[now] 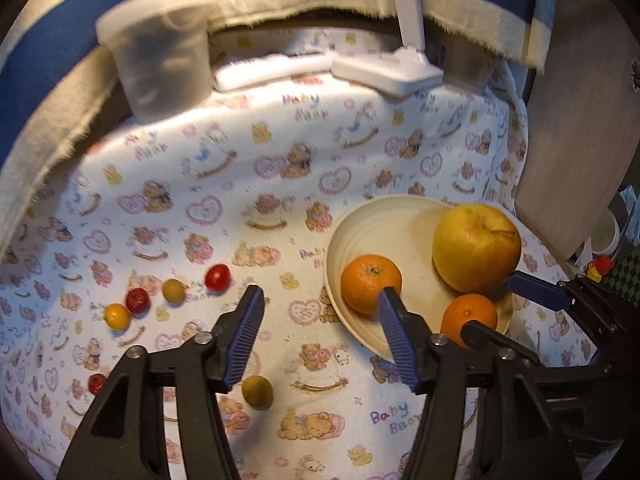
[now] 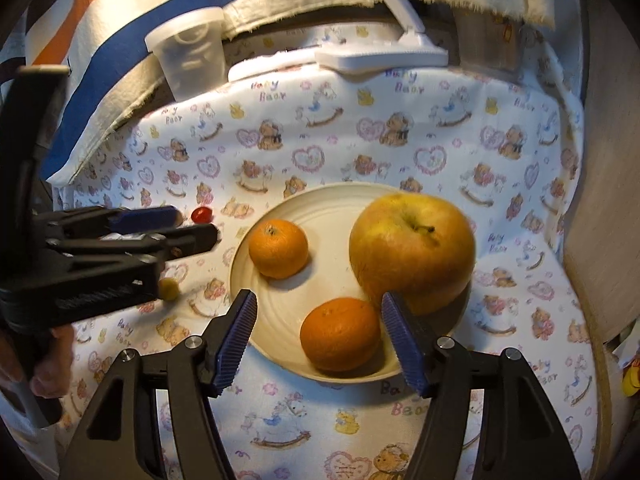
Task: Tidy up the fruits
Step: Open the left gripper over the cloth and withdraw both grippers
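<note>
Nearest to us, the left gripper [image 1: 320, 296] hangs over the desk's bear-printed white cloth [image 1: 240, 208] with its blue ribbed fingers [image 1: 244, 336] spread wide and holding nothing; a small olive-green round fruit [image 1: 257, 391] lies on the cloth just below them. The right gripper [image 2: 319, 302] is likewise spread and empty, its fingers flanking the near orange mandarin [image 2: 340, 334] without touching it, as far as we can tell. That mandarin sits at the front of the shallow cream ceramic plate [image 2: 332, 208], just beside the large yellow apple [image 2: 412, 250] on the plate's right, while a second orange mandarin [image 2: 278, 248] rests farther back on the left. Left of the plate, on the cloth, we see a loose row of small fruits: a yellow-orange cherry tomato [image 1: 117, 316], a dark red one [image 1: 137, 300], a green one [image 1: 173, 290] and a bright red one [image 1: 217, 277]. Farthest away stand a translucent plastic tub [image 1: 160, 52] and a white lamp base [image 1: 388, 70], against the blue-and-cream striped fabric [image 1: 52, 40].
</note>
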Demonstrator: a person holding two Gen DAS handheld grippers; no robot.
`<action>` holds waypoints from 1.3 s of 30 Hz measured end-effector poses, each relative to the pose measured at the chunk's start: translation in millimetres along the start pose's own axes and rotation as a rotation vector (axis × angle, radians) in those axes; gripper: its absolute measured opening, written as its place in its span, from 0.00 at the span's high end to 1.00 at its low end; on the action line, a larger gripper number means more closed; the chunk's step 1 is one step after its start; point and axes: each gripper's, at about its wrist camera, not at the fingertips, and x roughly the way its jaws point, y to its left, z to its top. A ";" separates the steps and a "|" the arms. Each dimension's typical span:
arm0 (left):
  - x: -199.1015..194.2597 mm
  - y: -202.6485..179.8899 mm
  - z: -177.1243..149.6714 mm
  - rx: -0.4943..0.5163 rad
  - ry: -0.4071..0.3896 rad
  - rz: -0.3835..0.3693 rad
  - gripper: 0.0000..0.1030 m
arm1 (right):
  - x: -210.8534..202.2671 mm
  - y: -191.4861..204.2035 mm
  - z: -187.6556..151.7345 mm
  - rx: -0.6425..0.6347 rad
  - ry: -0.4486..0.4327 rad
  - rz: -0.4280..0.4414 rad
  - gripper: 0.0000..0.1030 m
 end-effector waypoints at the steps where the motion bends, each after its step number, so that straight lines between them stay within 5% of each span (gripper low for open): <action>1: -4.7 2.6 0.6 -0.007 -0.011 0.005 0.42 | -1.6 0.6 0.2 -0.009 -0.008 -0.008 0.35; 6: -33.8 15.2 -0.3 0.005 -0.076 0.058 0.40 | -10.0 -4.6 2.7 0.024 -0.054 0.014 0.35; 8: -50.3 23.2 -4.2 0.004 -0.122 0.090 0.27 | -12.2 -3.9 3.5 0.014 -0.059 0.003 0.35; 16: -89.3 57.1 -29.0 0.013 -0.262 0.180 0.14 | -19.3 -2.9 3.2 0.019 -0.115 0.003 0.31; 19: -97.5 71.7 -37.9 0.002 -0.320 0.206 0.01 | -21.9 -3.6 3.7 0.021 -0.133 0.014 0.30; 25: -99.6 94.3 -52.7 0.010 -0.401 0.264 0.00 | -27.7 2.5 2.9 -0.001 -0.181 0.036 0.30; 39: -86.6 134.7 -69.6 -0.151 -0.326 0.224 0.00 | -32.7 2.7 2.8 0.017 -0.228 0.007 0.29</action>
